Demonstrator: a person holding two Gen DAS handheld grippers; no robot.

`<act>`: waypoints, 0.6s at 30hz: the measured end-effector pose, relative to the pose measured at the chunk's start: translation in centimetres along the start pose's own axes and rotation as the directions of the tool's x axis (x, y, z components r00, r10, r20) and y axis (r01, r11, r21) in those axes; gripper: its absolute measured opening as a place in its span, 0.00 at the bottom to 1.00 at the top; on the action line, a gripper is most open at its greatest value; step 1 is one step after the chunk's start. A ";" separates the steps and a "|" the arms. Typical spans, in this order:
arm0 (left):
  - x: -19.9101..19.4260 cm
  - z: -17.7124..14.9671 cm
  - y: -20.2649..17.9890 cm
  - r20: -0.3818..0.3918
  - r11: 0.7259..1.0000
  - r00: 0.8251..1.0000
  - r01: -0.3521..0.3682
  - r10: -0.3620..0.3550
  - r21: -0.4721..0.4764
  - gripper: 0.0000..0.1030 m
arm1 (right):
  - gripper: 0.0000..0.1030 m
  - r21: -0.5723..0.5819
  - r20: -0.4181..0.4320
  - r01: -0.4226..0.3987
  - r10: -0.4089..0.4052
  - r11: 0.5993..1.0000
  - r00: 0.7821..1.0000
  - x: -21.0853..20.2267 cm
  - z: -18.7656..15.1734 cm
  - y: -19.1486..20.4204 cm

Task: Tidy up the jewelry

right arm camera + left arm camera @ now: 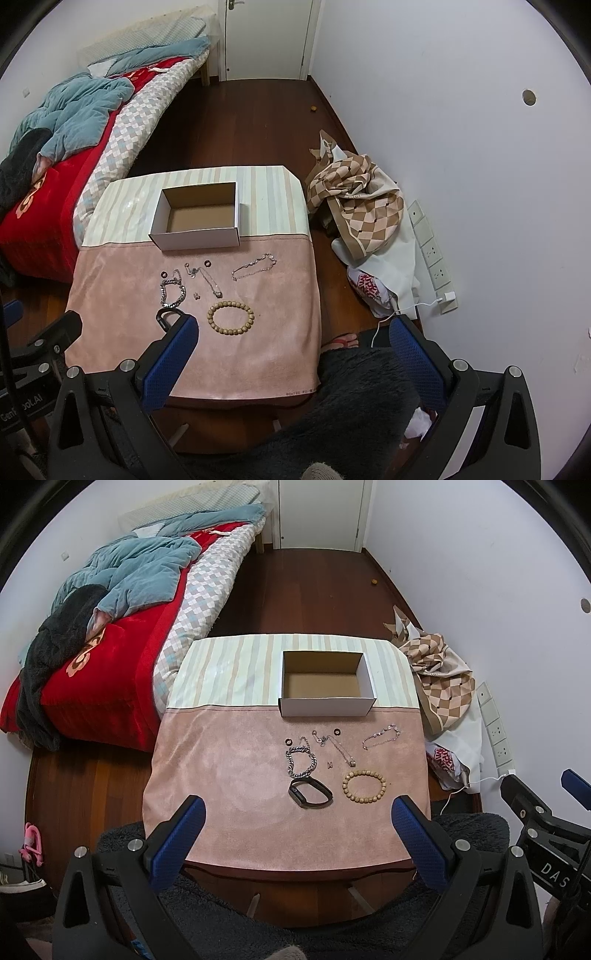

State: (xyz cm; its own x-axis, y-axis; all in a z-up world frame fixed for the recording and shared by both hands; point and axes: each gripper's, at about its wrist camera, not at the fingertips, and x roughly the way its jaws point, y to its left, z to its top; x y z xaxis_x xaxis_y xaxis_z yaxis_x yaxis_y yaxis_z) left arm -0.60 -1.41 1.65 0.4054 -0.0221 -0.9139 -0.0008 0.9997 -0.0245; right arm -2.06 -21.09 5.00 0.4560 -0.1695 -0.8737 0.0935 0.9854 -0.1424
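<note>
An empty white cardboard box [327,701] [199,238] stands on the table's striped far half. On the pink cloth [229,775] in front of it lie a wooden bead bracelet [364,786] [230,317], a black band [310,793] [166,316], a silver chain bracelet [301,762] [172,291], a thin necklace [341,751] [210,280], a pink-stone bracelet [382,736] [255,266], two small dark rings [288,742] [336,732] and small earrings [330,764]. My left gripper [297,830] is open, above the table's near edge. My right gripper [291,350] is open, over the table's near right corner.
A bed [110,646] with red and blue bedding lies to the left. A checkered cloth pile [358,199] and a power strip [432,254] sit on the floor at the right wall. A dark fuzzy seat [362,406] is under the grippers.
</note>
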 end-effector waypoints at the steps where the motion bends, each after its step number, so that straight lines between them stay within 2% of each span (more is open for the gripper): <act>1: -0.1 0.1 0.0 0.001 1.000 1.000 -0.001 0.001 0.000 1.00 | 1.00 0.001 0.000 -0.001 0.001 1.000 1.000 0.0 0.0 -0.1; 18: -0.7 0.0 -0.2 0.010 1.000 1.000 0.003 -0.003 -0.003 1.00 | 1.00 0.001 0.010 0.005 -0.005 1.000 1.000 -0.5 0.0 0.0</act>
State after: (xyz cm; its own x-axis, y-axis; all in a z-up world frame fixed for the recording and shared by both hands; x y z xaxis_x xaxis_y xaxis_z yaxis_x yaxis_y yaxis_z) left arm -0.91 -1.62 2.28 0.4147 -0.0247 -0.9096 -0.0024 0.9996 -0.0283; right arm -2.27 -20.98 5.50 0.4647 -0.1744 -0.8682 0.0967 0.9845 -0.1460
